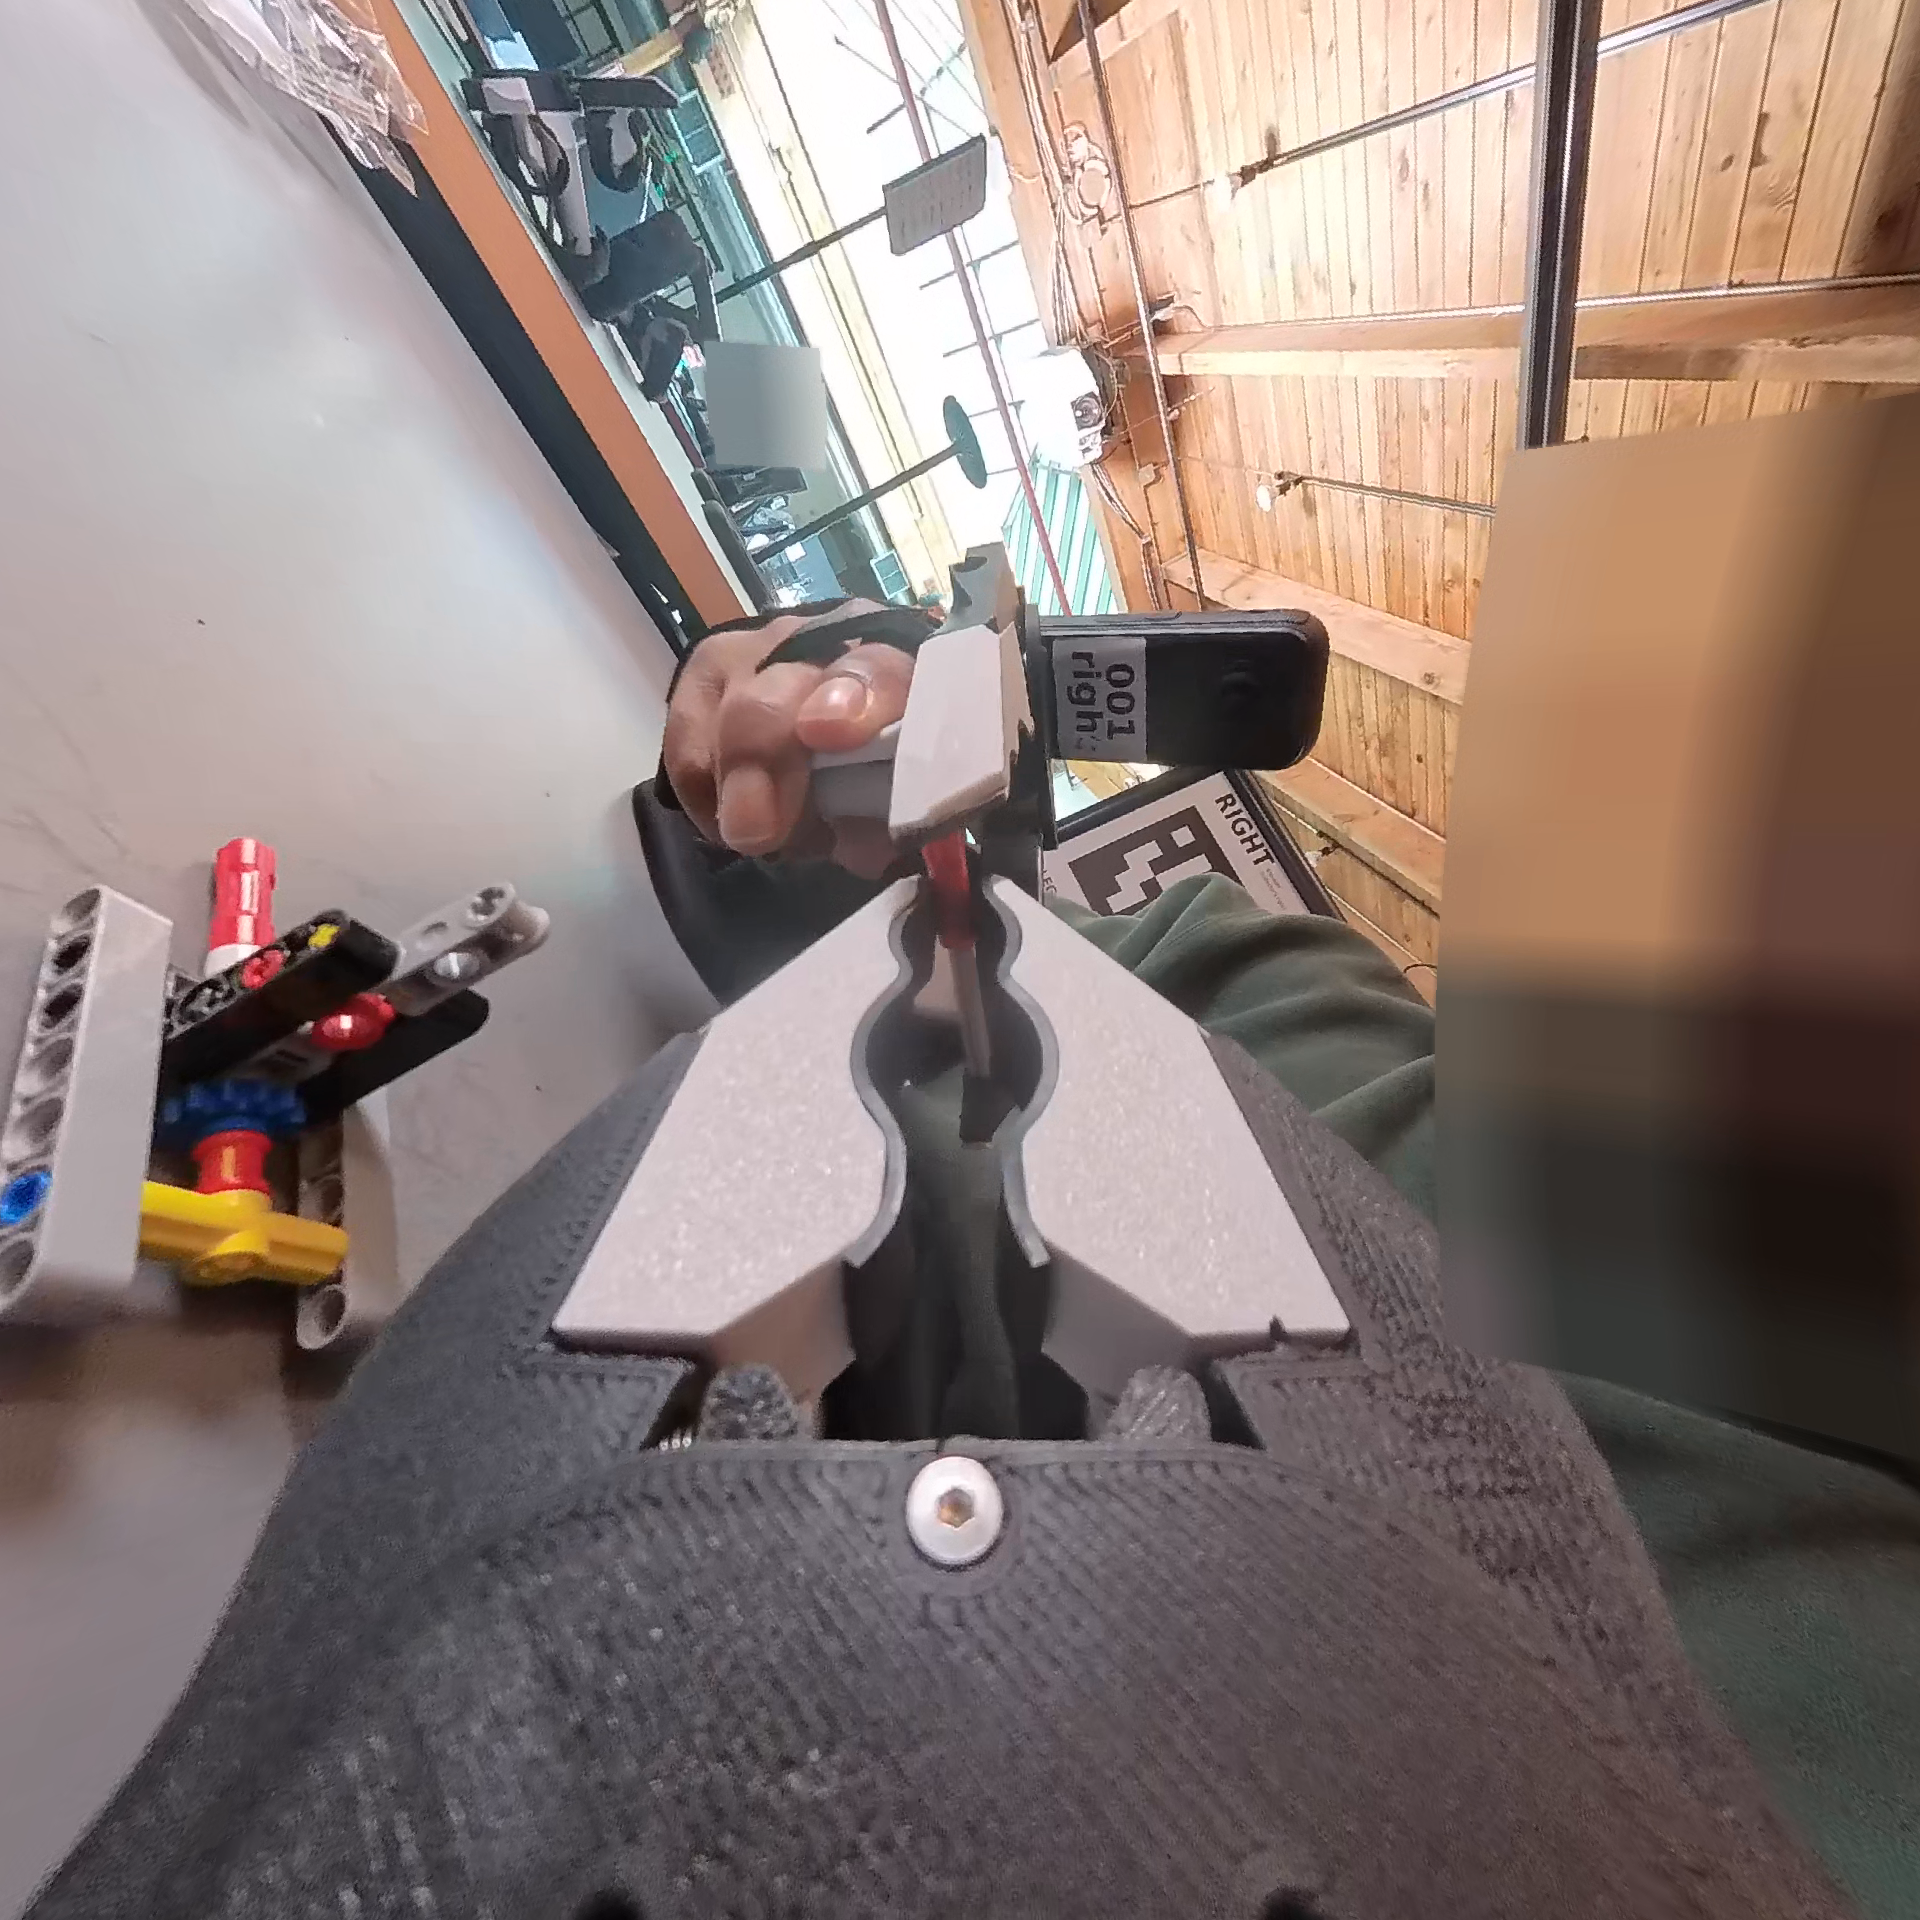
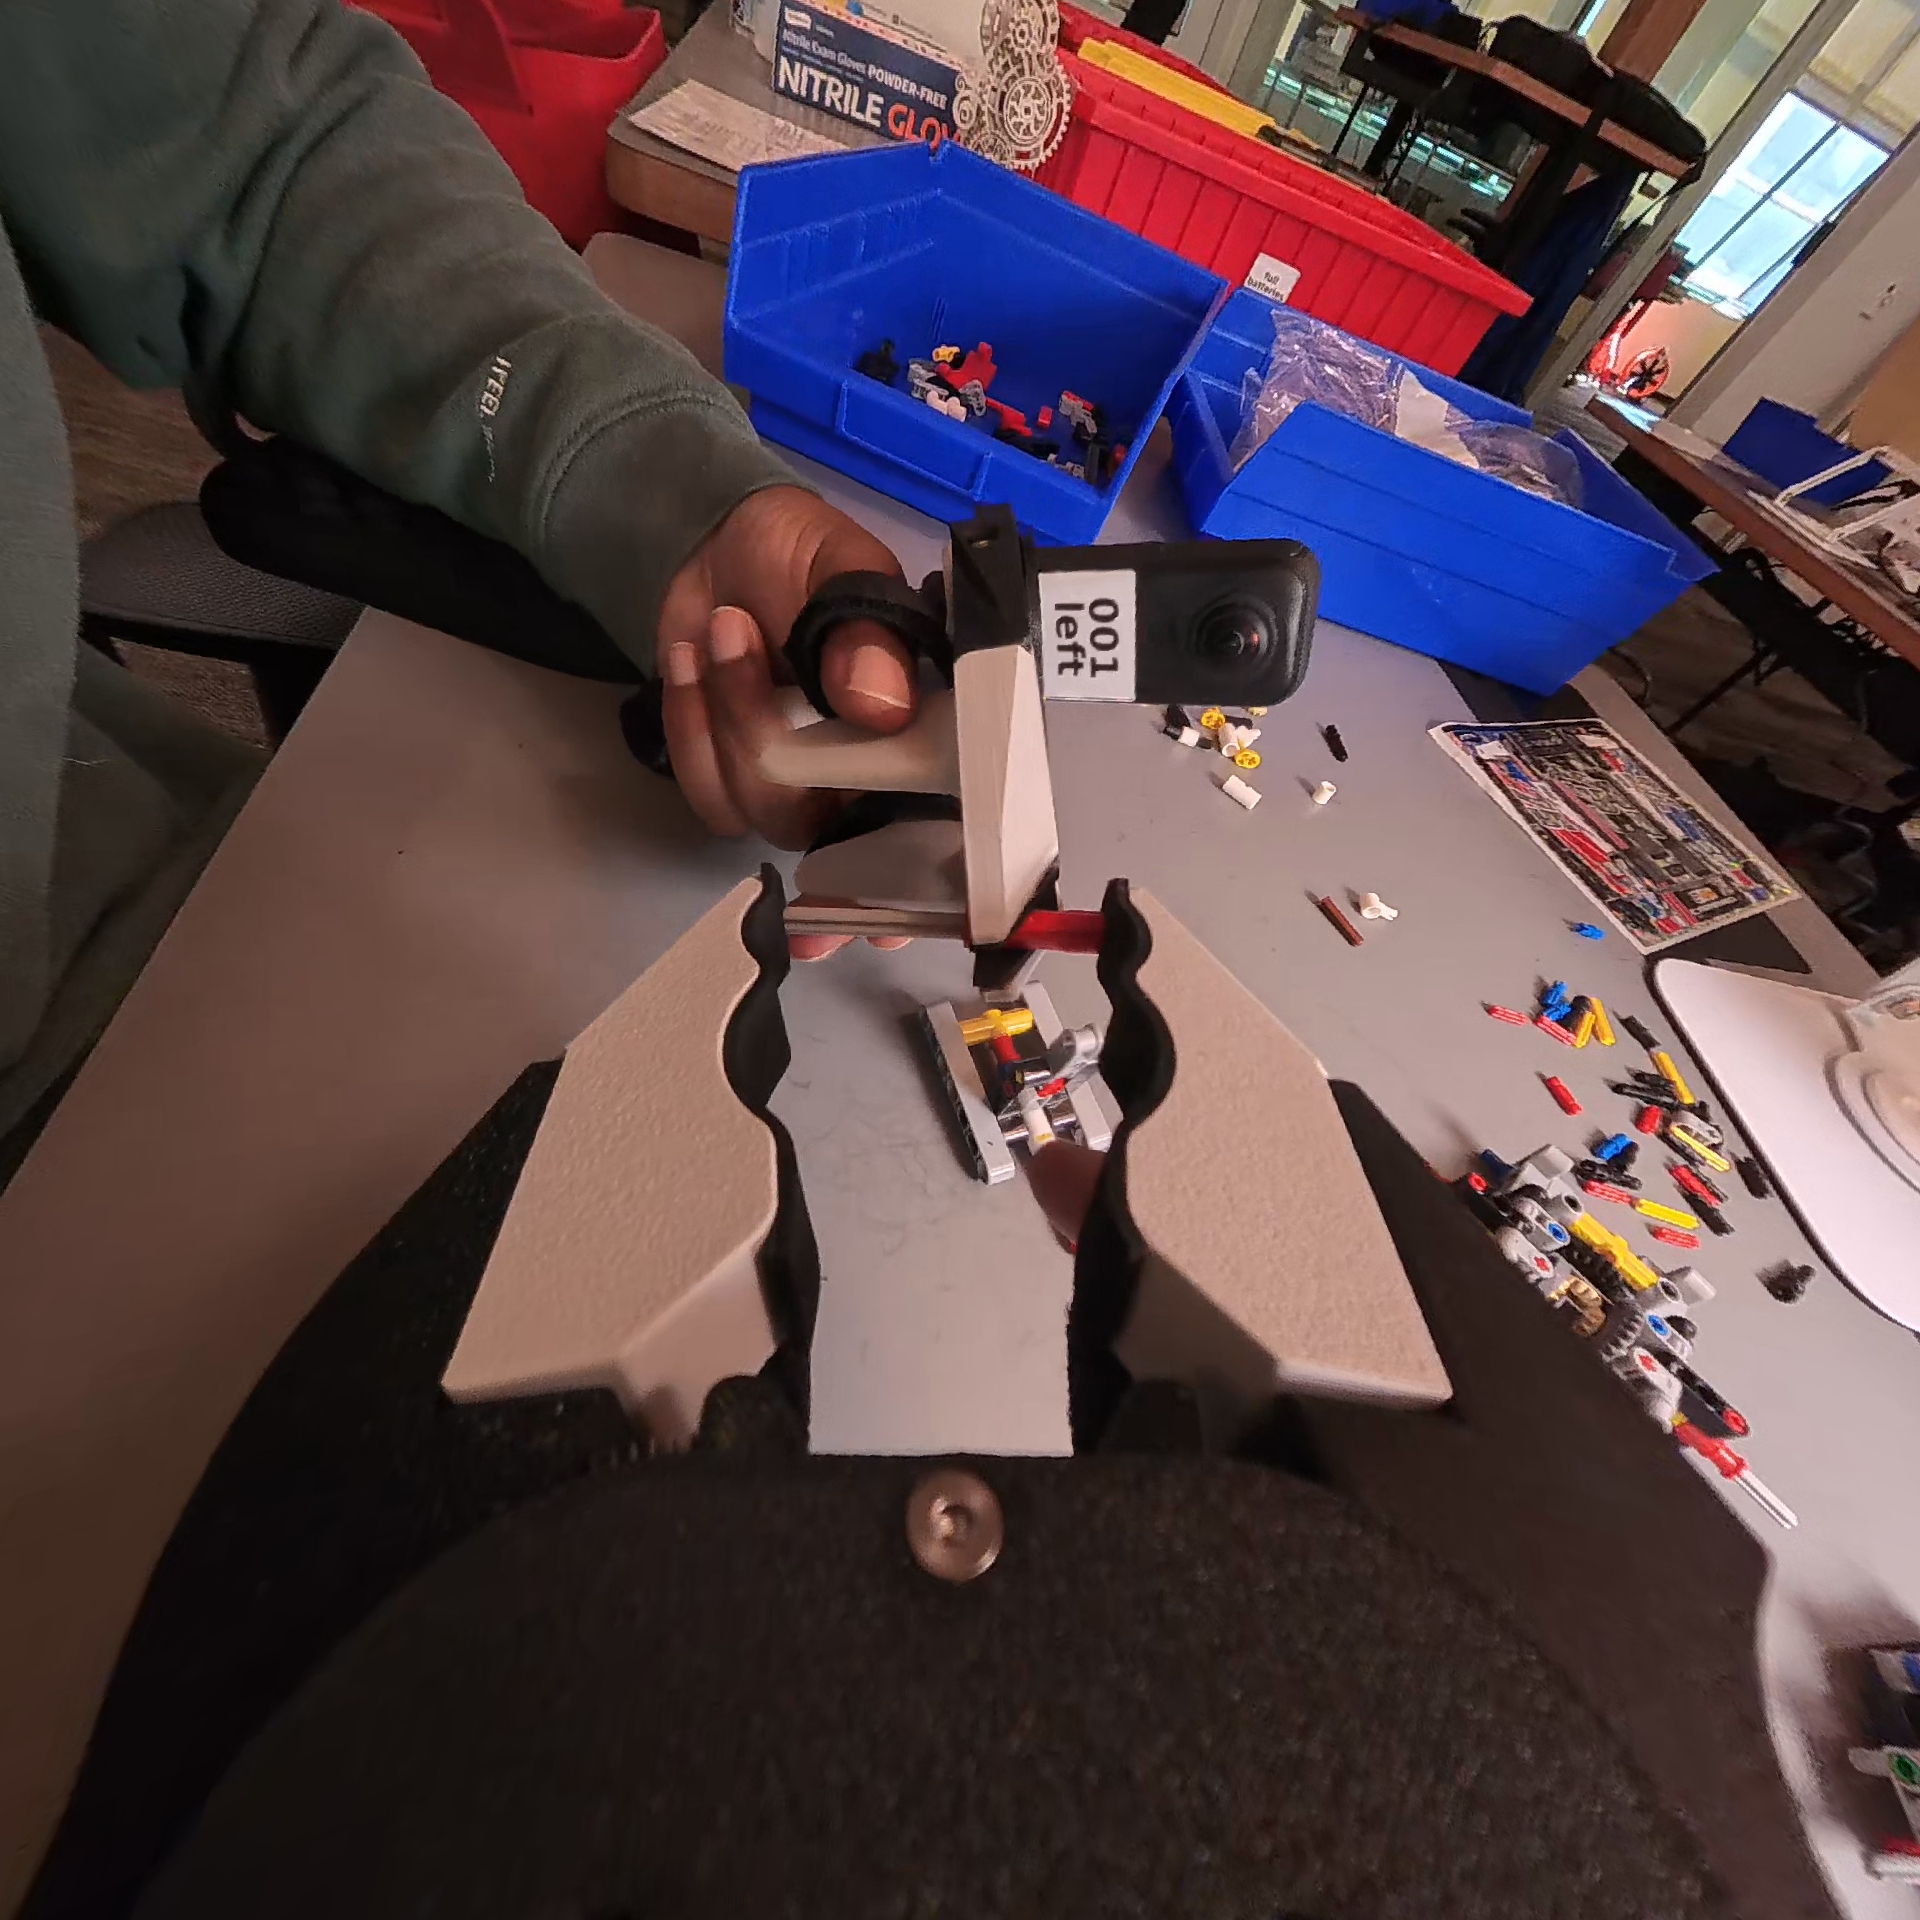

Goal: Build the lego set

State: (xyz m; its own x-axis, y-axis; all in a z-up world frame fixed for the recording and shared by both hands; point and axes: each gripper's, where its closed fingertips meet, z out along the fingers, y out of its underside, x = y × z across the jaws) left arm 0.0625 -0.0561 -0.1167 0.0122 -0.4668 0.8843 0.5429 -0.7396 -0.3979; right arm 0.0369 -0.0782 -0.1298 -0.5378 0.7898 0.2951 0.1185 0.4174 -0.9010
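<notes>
A thin rod, red at one end and grey along the rest point(image 2: 873, 920), is held in the air above the grey table point(image 2: 416, 883). My right gripper point(image 2: 945, 914) has its fingers wide apart, with the rod spanning lengthwise between the two black pads, an end against each. My left gripper point(image 1: 954, 894) is nearly closed, its tips pinching the rod's red part point(image 1: 951, 904). In the right wrist view the left gripper's finger point(image 2: 1003, 790) comes down on the rod's middle. A small brick assembly of grey beams with yellow, red and blue parts point(image 2: 1013, 1081) lies on the table below; it also shows in the left wrist view point(image 1: 208, 1091).
Two blue bins point(image 2: 935, 312) point(image 2: 1455, 520) and a red bin point(image 2: 1247, 177) stand at the back. Loose small pieces point(image 2: 1621, 1174) and a printed sheet point(image 2: 1610, 831) lie to the right. A white object point(image 2: 1766, 1091) sits at the right edge. A person's green sleeve point(image 2: 416, 364) reaches in from the left.
</notes>
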